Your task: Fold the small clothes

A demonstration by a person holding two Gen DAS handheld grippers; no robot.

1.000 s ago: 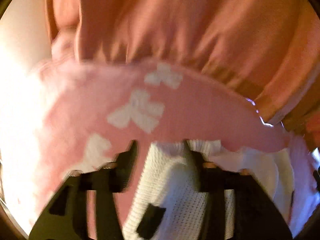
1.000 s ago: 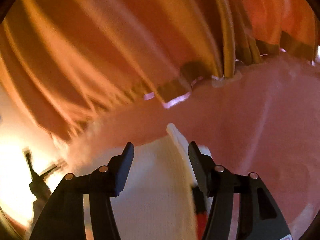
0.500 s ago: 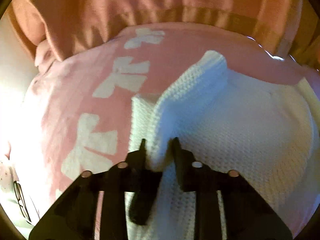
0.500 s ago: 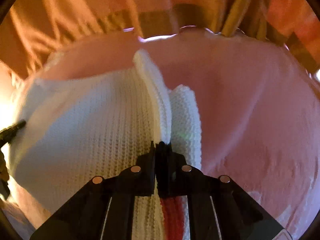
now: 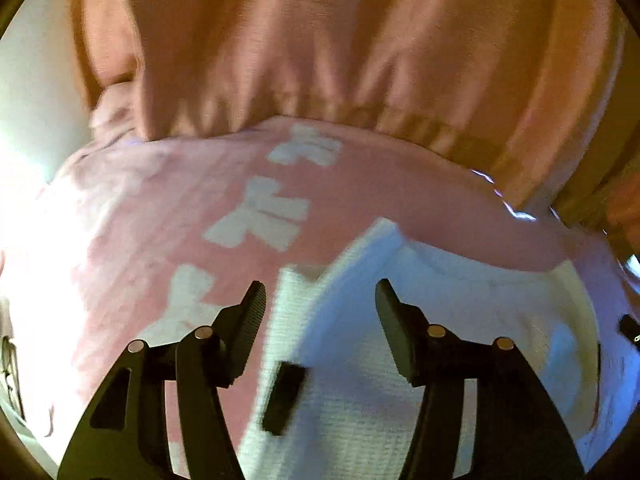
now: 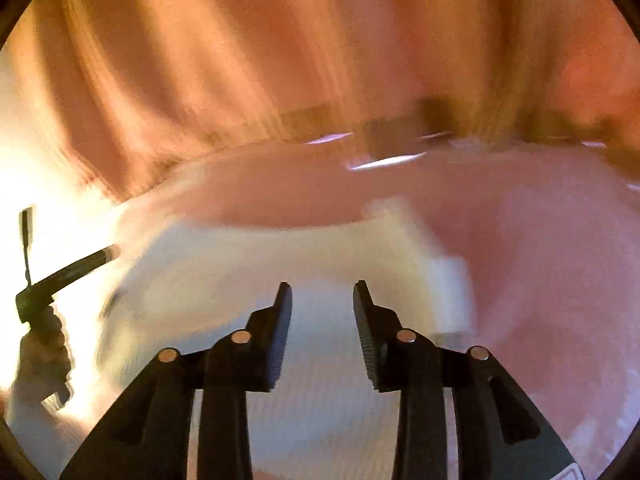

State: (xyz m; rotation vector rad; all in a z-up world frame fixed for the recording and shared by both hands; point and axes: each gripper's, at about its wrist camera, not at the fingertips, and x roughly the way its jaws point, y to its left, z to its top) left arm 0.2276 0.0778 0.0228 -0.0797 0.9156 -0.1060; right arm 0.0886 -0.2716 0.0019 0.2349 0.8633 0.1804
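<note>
A white knit garment (image 5: 460,312) lies on a pink blanket with white bows (image 5: 256,216). A black patch (image 5: 282,396) shows on the knit. My left gripper (image 5: 320,304) is open, its jaws wide apart just above the garment's left part, holding nothing. In the right wrist view the same white garment (image 6: 248,264) lies blurred on the pink blanket (image 6: 540,264). My right gripper (image 6: 322,300) is open above its right part, empty. The left gripper (image 6: 44,280) shows at the far left there.
An orange curtain (image 5: 340,52) hangs behind the blanket's far edge and fills the upper half of both views (image 6: 320,48). Bright light washes out the left side. A pale wall (image 5: 36,80) shows at upper left.
Both grippers were shut on raised folds of the white garment half a second ago. Both have opened and let go, and the garment has dropped flat. The right view is motion-blurred.
</note>
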